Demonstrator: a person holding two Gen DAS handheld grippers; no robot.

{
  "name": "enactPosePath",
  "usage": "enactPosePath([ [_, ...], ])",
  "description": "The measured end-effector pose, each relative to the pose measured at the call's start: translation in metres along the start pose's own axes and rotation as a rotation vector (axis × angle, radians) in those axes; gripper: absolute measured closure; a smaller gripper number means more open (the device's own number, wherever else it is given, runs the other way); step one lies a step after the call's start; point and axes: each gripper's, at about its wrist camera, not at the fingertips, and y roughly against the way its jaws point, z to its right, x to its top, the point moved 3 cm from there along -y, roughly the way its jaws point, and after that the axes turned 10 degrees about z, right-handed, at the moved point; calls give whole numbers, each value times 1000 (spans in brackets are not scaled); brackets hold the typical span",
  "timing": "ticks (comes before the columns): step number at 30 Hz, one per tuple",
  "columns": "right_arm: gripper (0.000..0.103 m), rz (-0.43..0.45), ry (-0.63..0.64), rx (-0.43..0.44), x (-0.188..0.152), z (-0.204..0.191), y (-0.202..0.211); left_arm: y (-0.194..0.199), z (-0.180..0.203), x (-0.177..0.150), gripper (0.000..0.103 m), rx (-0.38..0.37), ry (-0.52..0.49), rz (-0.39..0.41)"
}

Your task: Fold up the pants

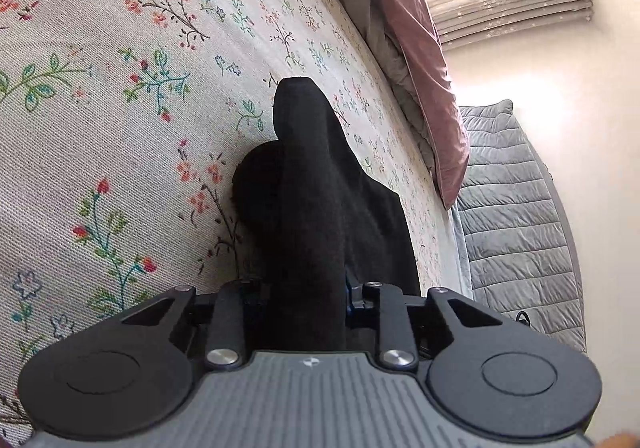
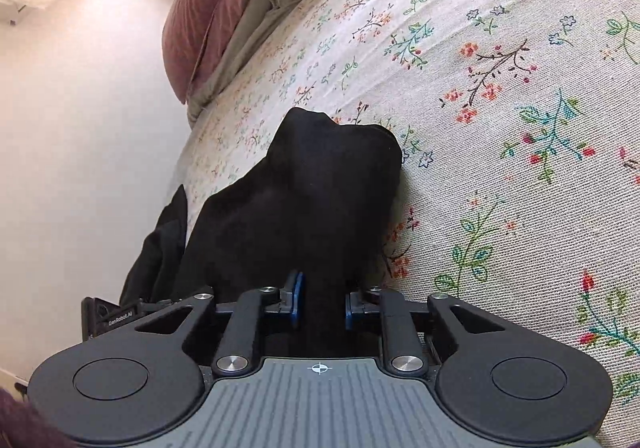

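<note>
Over the floral cotton bedsheet (image 1: 120, 128), your left gripper (image 1: 304, 304) and right gripper (image 2: 320, 304) each pinch the soft, limp black fabric pants (image 2: 304, 200), so hold edges, not bunched middles.

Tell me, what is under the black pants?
The flowered bedsheet lies under the black pants. Both the left gripper and the right gripper pinch the cloth. The sheet directly beneath is covered.

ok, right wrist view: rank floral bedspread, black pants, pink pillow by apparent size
1. floral bedspread, fills most of the frame.
2. black pants, though they sit close to the lens, clamped in the right gripper, so inflated.
3. pink pillow, farther off, so likely understated.
</note>
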Motion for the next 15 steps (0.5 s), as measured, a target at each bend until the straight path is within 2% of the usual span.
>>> enactPosePath([
  [2, 92, 13, 43, 15, 3, -8, 11, -2, 4, -2, 66, -7, 6, 3],
  [5, 92, 37, 80, 30, 10, -13, 30, -9, 11, -4, 66, -26, -4, -8],
  [10, 92, 83, 39, -7, 32, 6, 60, -47, 43, -18, 66, -73, -27, -34],
  [15, 92, 148, 43, -33, 68, 24, 87, -86, 69, -28, 67, -123, -23, -24],
])
